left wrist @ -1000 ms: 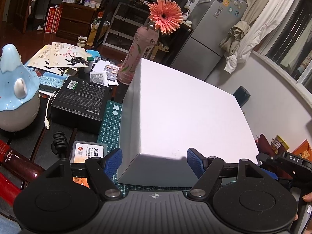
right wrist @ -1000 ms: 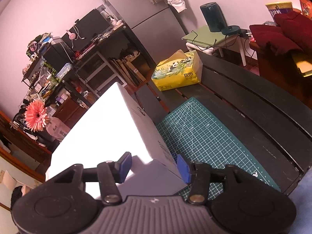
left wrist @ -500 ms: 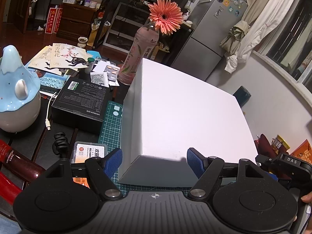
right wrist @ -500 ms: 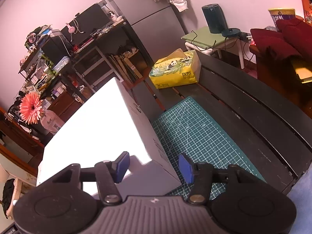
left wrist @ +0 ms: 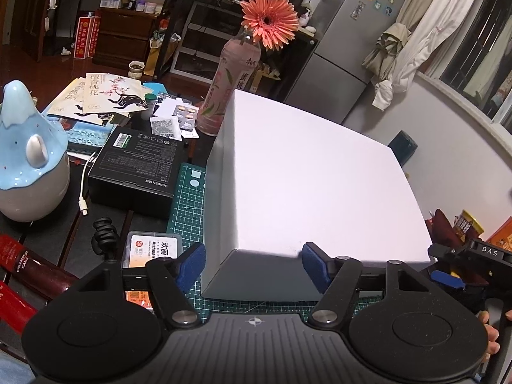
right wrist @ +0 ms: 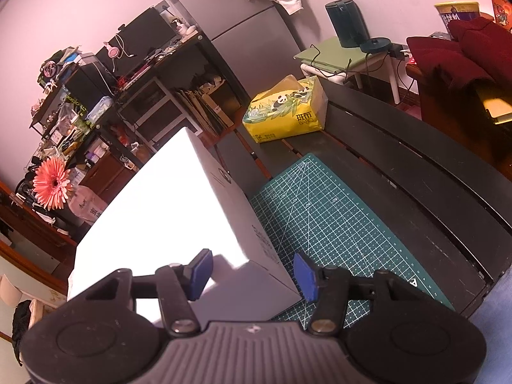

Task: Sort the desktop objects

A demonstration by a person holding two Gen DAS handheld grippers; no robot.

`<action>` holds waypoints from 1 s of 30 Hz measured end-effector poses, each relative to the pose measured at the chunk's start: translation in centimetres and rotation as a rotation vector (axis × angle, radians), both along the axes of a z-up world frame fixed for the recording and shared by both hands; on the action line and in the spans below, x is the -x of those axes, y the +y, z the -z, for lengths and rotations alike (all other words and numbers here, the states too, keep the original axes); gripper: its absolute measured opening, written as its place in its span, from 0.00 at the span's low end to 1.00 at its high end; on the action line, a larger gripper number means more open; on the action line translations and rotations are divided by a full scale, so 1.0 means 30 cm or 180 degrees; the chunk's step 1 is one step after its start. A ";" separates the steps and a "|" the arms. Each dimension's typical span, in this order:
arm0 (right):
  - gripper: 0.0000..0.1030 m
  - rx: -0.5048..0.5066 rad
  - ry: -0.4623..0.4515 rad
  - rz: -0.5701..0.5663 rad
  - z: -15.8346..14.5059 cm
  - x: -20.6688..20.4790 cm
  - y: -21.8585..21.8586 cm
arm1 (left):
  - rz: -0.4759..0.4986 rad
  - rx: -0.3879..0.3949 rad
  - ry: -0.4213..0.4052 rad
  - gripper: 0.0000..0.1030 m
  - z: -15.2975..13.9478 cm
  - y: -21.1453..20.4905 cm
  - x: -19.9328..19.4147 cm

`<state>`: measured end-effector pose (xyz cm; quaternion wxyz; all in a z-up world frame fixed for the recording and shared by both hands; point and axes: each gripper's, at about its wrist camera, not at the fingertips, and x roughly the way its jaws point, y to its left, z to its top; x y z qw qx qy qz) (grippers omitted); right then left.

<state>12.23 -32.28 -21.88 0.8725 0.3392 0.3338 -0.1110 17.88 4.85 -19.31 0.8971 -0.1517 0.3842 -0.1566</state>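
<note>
big white box (left wrist: pixel 307 185) sits closed on the green cutting mat (right wrist: pixel 336 224) in the middle of the black slatted table (right wrist: pixel 416 172), so no idea what's in it

left gripper (left wrist: pixel 252 264) is at the box's near left corner, blue pads on either side of that corner and the jaws are closing in on it. the left pad looks just beside the box's side face, the right pad is up against the near edge, but i can't tell if they're really pressing yet. right gripper (right wrist: pixel 252 270) is at the near right corner, jaws apart, corner poking in between the pads with a gap showing on the right one

containers around it: a pink drink bottle (left wrist: pixel 230 83) just past the far left corner, being used as a vase with an orange gerbera (left wrist: pixel 270 20) stuck in it. left of the mat there's a closed black ugreen box (left wrist: pixel 137 166), and nearer, a small clear plastic case (left wrist: pixel 153 248) with an orange and white label inside. a blue and white ceramic jar (left wrist: pixel 28 156) stands far left with a white usb cable (left wrist: pixel 84 188) beside it

yellow panda tissue pack (right wrist: pixel 286 110) is at the far end of the table, well apart from the box
</note>
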 end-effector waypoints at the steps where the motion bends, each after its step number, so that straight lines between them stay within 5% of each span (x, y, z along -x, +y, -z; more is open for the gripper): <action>1: 0.52 -0.0004 0.0000 0.0001 0.000 0.000 0.000 | 0.0008 -0.0004 0.0005 0.64 0.001 -0.001 0.000; 9: 0.53 -0.0028 0.0007 -0.0022 0.001 -0.003 0.001 | 0.0076 -0.0017 0.0098 0.64 0.015 -0.009 -0.005; 14: 0.53 -0.0019 0.0009 -0.0026 0.000 -0.004 0.002 | 0.0064 -0.0464 0.0243 0.45 0.062 -0.049 -0.015; 30: 0.53 -0.0076 0.0008 -0.0025 0.005 -0.007 -0.010 | 0.0070 0.0302 0.0143 0.47 -0.016 0.039 -0.011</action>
